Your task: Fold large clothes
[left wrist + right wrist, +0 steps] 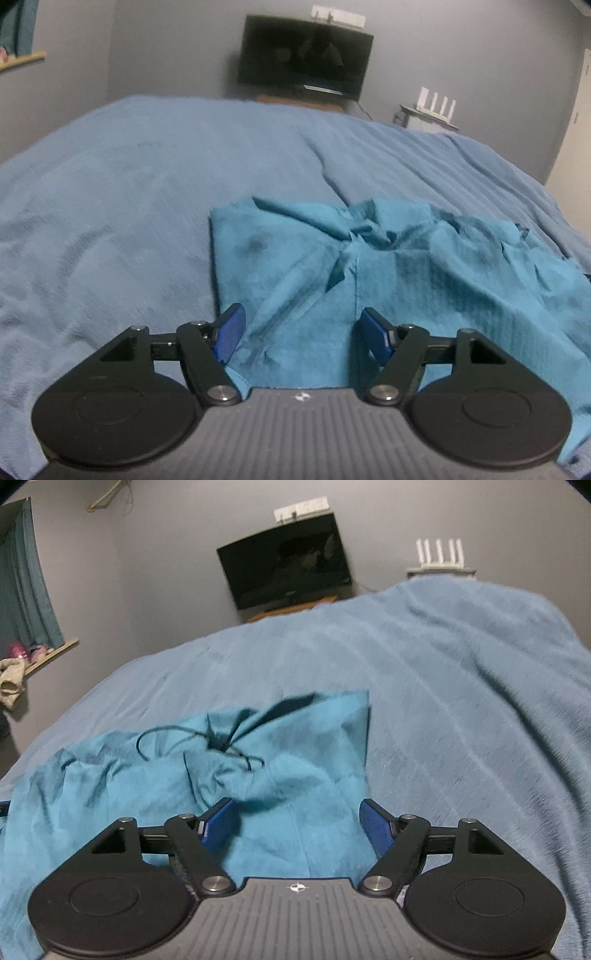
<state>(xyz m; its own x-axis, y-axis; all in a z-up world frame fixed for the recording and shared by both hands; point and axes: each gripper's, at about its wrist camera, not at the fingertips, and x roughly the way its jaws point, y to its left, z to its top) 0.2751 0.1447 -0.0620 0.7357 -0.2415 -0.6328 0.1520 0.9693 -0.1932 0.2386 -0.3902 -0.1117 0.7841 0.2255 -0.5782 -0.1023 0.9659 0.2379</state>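
- Two grippers, both spread wide and grasping nothing: left gripper point(302, 334), right gripper point(300, 825).
- Teal garment point(388, 266) lies rumpled across the lower middle and right of the left wrist frame, on a blue bedspread point(129, 184).
- Dark television point(284, 566) sits upper centre.

bedroom: bed point(147, 177), wall tv point(304, 55), curtain point(22, 590).
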